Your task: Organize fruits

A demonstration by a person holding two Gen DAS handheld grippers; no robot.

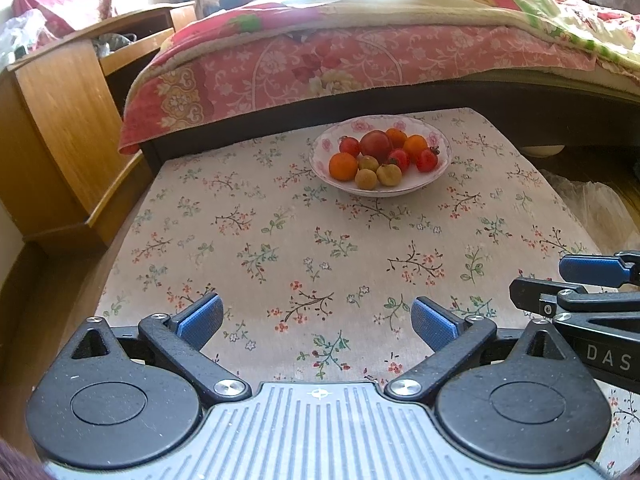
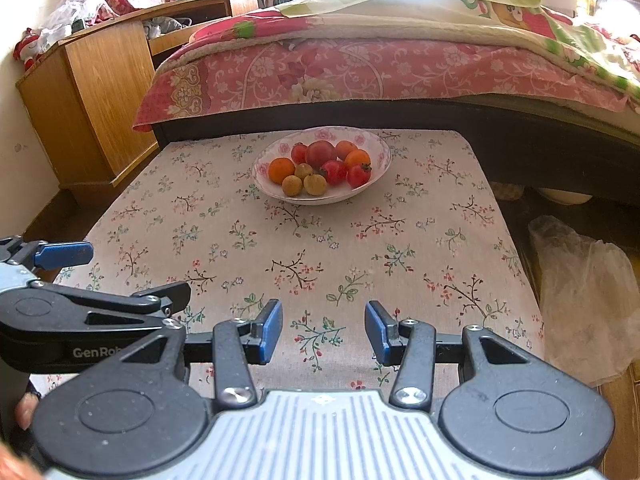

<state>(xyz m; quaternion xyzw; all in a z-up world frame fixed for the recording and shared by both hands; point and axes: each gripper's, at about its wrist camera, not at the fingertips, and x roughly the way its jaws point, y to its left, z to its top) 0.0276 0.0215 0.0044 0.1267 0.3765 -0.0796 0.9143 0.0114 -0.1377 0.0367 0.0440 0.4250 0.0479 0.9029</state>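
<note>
Bowl [image 2: 380, 168] of mixed fruits [image 2: 320, 166] on floral tablecloth [image 2: 420, 248], far beyond empty, parted right gripper [image 2: 323, 330] jaws.

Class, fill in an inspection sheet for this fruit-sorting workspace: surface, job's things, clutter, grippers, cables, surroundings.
Surface: floral tablecloth covering a table, bare apart from the bowl.
Job's things: floral bowl at the far edge holding oranges, red tomato-like fruits and small tan fruits.
Clutter: nothing seen on the table.
Grippers: left gripper and right gripper both open, empty, over the near edge.
Cables: nothing seen.
Surroundings: bed with pink quilt behind; wooden cabinet far left; plastic bag on the floor at right.
</note>
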